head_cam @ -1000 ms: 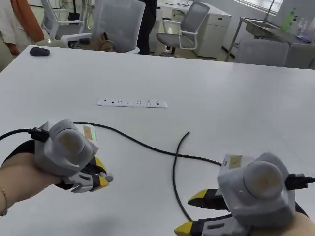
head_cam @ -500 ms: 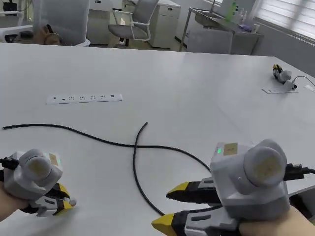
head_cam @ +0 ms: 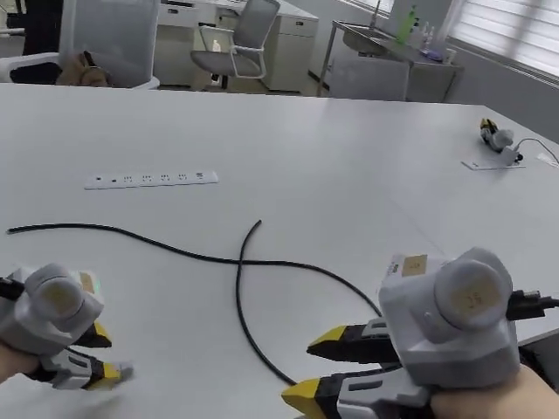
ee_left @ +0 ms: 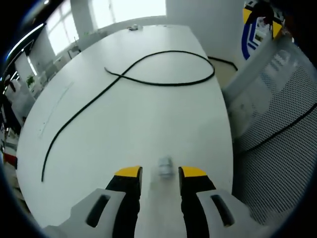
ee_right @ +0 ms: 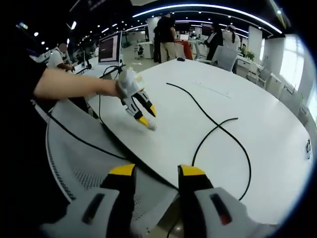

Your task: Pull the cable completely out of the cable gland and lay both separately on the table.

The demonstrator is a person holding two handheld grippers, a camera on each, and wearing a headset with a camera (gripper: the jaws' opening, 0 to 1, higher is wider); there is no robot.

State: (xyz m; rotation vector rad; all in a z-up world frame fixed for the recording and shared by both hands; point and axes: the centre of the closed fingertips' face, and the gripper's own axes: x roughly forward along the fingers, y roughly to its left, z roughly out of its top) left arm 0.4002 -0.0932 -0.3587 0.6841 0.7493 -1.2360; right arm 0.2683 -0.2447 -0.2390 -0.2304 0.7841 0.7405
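Grey gland [ee_left: 164, 167] blurred between left tool [ee_left: 160, 172] tips; cable [ee_left: 163, 84] apart.

Left tongs [head_cam: 113, 355], right tongs [head_cam: 299, 373]: grey housings, black jaws, yellow tips, black plug-in leads.

right claw [ee_right: 156, 171], jaws apart, before looped cable [ee_right: 218, 128] on table [ee_right: 257, 99]

Wide white tabletop [head_cam: 367, 148] is taking up most of the room. Grey swivel office chairs [head_cam: 258, 19] are standing behind its far edge, beside a grey steel bench [head_cam: 376, 78]. Daylight is coming through slatted window blinds [head_cam: 515, 30]. Curved ceiling light strips [ee_right: 208, 6] are glowing overhead.
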